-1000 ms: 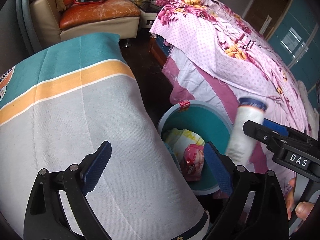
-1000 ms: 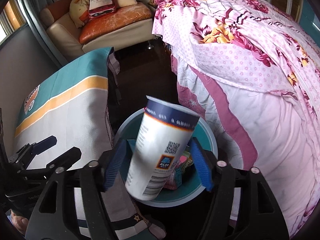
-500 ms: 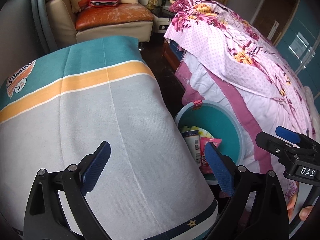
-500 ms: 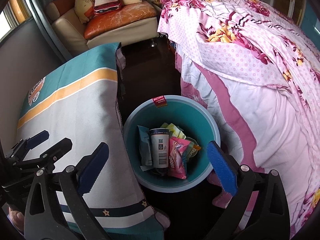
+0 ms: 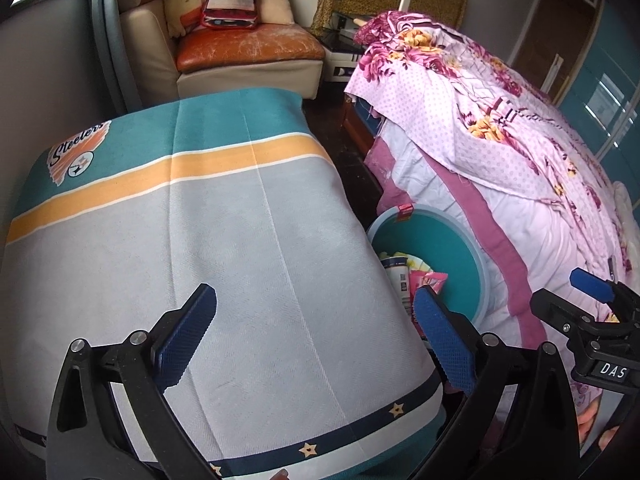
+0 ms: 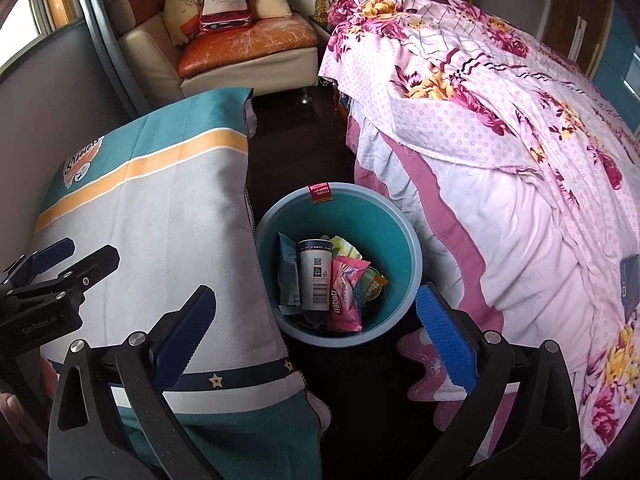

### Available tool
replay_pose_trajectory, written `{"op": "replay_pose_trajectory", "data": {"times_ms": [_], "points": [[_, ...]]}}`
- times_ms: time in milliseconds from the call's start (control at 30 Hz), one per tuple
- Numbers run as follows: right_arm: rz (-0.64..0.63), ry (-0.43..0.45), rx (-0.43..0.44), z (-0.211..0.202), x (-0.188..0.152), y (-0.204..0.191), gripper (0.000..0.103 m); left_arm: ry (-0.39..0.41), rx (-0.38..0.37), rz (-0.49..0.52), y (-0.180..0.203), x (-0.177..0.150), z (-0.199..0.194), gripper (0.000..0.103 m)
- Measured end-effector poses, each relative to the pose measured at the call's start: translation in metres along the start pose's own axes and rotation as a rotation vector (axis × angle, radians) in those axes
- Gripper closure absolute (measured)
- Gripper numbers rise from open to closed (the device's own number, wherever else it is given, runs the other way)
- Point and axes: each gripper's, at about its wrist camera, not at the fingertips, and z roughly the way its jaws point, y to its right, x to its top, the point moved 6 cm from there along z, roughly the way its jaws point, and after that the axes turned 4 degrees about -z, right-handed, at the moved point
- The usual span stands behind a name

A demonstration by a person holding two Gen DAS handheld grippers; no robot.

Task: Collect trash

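Observation:
A teal bin (image 6: 400, 236) stands on the dark floor between a cloth-covered table and the bed. Inside it lie a white cup with a dark blue rim (image 6: 315, 276), a pink wrapper (image 6: 345, 300), a blue-grey packet (image 6: 287, 272) and other wrappers. My right gripper (image 6: 316, 328) is open and empty, held above the bin's near side. My left gripper (image 5: 316, 332) is open and empty above the table's near right part. The bin (image 5: 464, 248) and cup (image 5: 398, 276) show partly behind the table edge in the left wrist view.
The table wears a grey, orange and teal Steelers cloth (image 5: 168, 232). A bed with a pink floral cover (image 6: 500, 128) fills the right. A cream and orange sofa (image 6: 248, 48) with cushions stands at the back. A pink slipper (image 6: 424, 364) lies on the floor by the bin.
The right gripper opened and let the cup fall into the bin, where it now rests among the wrappers. Both grippers drew back and up from the bin.

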Motion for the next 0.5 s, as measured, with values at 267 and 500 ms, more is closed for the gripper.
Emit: {"op": "replay_pose_trajectory", "data": {"times_ms": [267, 500], "points": [[-0.029, 0.018, -0.009, -0.016, -0.010, -0.015, 0.007, 0.017, -0.001, -0.019, -0.009, -0.011, -0.015, 0.004], [-0.046, 0.020, -0.016, -0.019, -0.011, -0.022, 0.007, 0.028, 0.006, -0.025, -0.014, -0.013, -0.022, 0.004]]}}
